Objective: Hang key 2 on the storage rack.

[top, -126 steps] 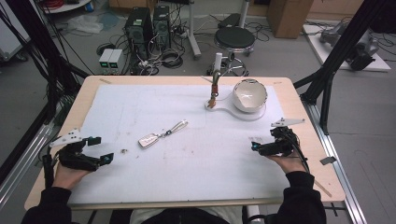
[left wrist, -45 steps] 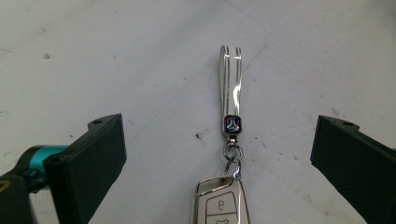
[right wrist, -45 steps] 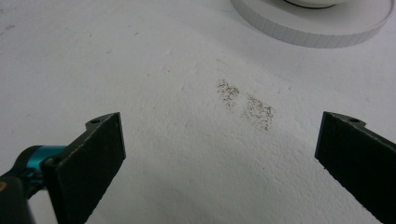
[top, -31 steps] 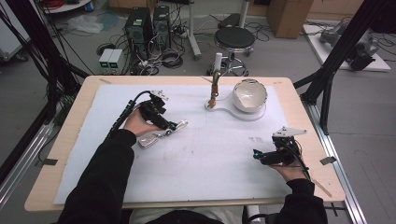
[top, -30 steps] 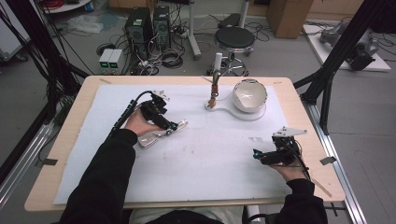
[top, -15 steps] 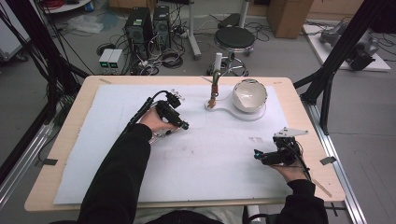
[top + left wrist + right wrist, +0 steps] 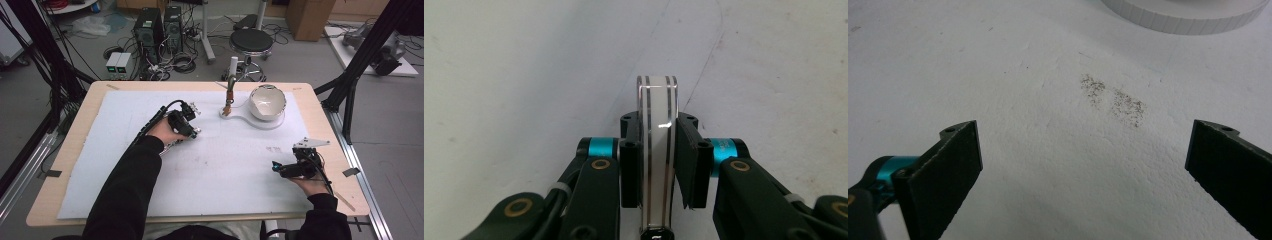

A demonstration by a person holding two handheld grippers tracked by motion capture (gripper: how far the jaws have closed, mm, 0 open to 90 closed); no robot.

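1. Left gripper clamped on the utensil, left of centre on the white mat. Looks low to the mat, can't tell if lifted or resting.
2. Left gripper view nails the grip: both pads pressed flat against the sides of the glossy striped handle, which stands edge-up between them. Handle tip poking out past the pads.
3. Key relation: long axis of the handle running straight along the left gripper's own line, not across it. So any swing of the wrist swings the whole utensil with it.
4. Bowl sitting to the right and a bit farther back from that grip, on a white base, with an upright post between the two. Guessing the carry goes that way, so worth watching the post.
5. Right gripper parked near the right front of the table, well apart from the utensil. Jaws spread wide with nothing between them in the right gripper view.
6. View differences: high view gives the layout but hides the clamp under the hand. Right gripper view picks up dark specks on the mat and the base's edge, barely a smudge from above.
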